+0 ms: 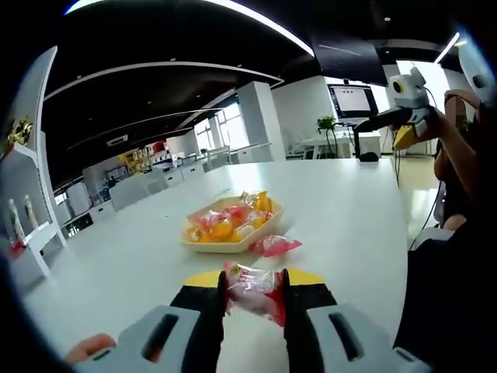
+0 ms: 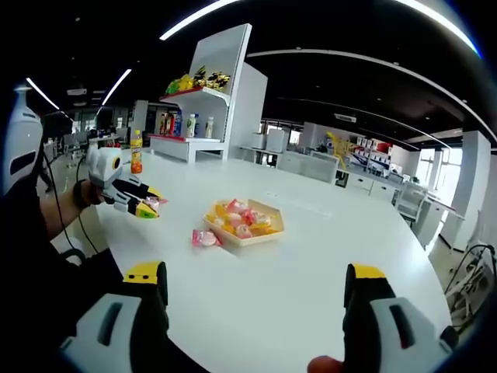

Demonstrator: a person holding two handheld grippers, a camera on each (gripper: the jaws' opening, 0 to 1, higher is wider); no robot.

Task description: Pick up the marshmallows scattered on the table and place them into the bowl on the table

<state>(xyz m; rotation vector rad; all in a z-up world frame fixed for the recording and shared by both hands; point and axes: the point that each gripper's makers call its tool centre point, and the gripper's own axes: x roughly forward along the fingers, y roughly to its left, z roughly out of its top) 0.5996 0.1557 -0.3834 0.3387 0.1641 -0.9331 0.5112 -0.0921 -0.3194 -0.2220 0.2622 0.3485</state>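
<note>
- Marshmallow in a clear pink-and-red wrapper (image 1: 252,287) is sitting clamped between the two black jaws of the left gripper (image 1: 255,299), raised above the white table (image 1: 349,225); in the right gripper view the same gripper (image 2: 145,205) is hovering off the table's near-left edge with something pink at its tips.
- A second pink-wrapped marshmallow (image 1: 273,245) is lying on the table just beside the bowl, on the side facing both cameras (image 2: 205,238).
- The shallow yellow hexagonal bowl (image 1: 196,240) is resting near the middle of the table, holding a heap of pink, orange and yellow wrapped sweets (image 1: 231,220); the right gripper view is showing it too (image 2: 265,234).
- The right gripper (image 2: 256,291) is standing wide open with nothing between its yellow-tipped jaws, well short of the bowl; the left gripper view is catching it (image 1: 405,116) held up in a person's hand at the far right.
- A white display shelf with bottles and packets (image 2: 194,116) is standing beyond the table's far edge.
</note>
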